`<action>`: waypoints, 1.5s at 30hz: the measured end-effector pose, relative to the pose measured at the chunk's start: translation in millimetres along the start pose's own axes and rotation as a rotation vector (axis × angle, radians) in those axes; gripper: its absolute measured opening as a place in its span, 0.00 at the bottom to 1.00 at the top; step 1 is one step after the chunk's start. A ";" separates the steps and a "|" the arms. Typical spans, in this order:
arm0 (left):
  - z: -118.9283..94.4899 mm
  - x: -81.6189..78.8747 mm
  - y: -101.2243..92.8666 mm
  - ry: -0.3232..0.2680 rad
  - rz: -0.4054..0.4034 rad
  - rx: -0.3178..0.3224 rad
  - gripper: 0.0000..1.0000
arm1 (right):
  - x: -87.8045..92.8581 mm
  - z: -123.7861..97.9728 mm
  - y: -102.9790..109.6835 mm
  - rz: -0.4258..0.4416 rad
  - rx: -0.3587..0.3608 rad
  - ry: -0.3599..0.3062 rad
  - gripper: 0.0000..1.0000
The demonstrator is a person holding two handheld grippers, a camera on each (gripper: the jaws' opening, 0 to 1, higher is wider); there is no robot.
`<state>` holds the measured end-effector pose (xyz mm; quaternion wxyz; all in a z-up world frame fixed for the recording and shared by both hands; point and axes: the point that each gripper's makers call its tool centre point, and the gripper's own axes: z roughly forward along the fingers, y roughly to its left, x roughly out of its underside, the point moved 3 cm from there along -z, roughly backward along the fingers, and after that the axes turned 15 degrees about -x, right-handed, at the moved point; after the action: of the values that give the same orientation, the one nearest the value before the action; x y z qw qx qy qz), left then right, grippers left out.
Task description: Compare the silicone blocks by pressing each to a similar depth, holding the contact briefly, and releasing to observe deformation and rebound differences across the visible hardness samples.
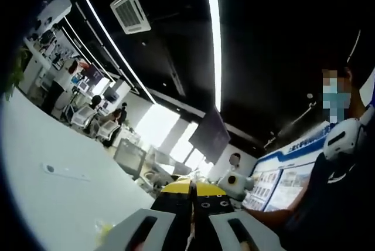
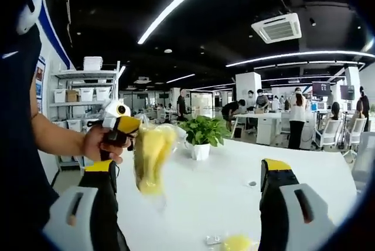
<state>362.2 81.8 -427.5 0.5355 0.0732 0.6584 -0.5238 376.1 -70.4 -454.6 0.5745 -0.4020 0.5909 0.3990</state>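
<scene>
On the white table (image 2: pixel 234 175): 2 yellow blocks (image 2: pixel 152 154) (image 2: pixel 237 242), 1 potted plant (image 2: pixel 202 136).

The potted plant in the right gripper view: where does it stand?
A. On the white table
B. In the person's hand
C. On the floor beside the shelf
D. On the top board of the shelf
A: the green potted plant stands in its white pot on the white table, beyond the yellow bag that the left gripper holds up.
</scene>
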 end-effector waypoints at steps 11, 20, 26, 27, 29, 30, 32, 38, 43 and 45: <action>9.9 3.3 16.9 0.042 -0.054 -0.056 0.00 | 20.0 -57.2 -16.9 0.023 0.165 0.011 0.97; 15.2 9.7 17.7 0.057 -0.035 -0.017 0.00 | 34.5 -96.7 -18.8 0.033 0.269 0.017 0.97; 19.7 20.9 26.4 0.084 -0.021 -0.016 0.00 | 39.7 -114.1 -17.3 0.018 0.341 0.040 0.97; 19.4 23.6 31.4 0.094 -0.028 -0.019 0.00 | 38.6 -118.1 -16.3 0.014 0.349 0.035 0.97; 17.3 30.1 45.9 0.122 -0.072 -0.030 0.00 | 37.3 -125.2 -15.0 0.016 0.368 0.025 0.97; 16.6 32.8 51.9 0.125 -0.082 -0.034 0.00 | 38.0 -127.9 -14.8 0.017 0.374 0.024 0.97; 14.0 40.9 62.7 0.136 -0.118 -0.030 0.00 | 40.8 -134.3 -15.7 0.022 0.389 0.027 0.97; 11.7 67.6 82.0 0.171 -0.169 -0.042 0.00 | 45.7 -149.1 -20.6 0.033 0.425 0.033 0.97; 7.7 87.3 102.1 0.186 -0.219 -0.075 0.00 | 48.2 -156.7 -21.2 0.039 0.451 0.035 0.97; 6.7 93.7 113.2 0.195 -0.231 -0.086 0.00 | 48.4 -158.7 -19.9 0.031 0.455 0.034 0.97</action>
<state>401.9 83.0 -569.2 0.4077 0.0246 0.7332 -0.5437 337.1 -226.5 -499.8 0.6341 -0.2594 0.6815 0.2573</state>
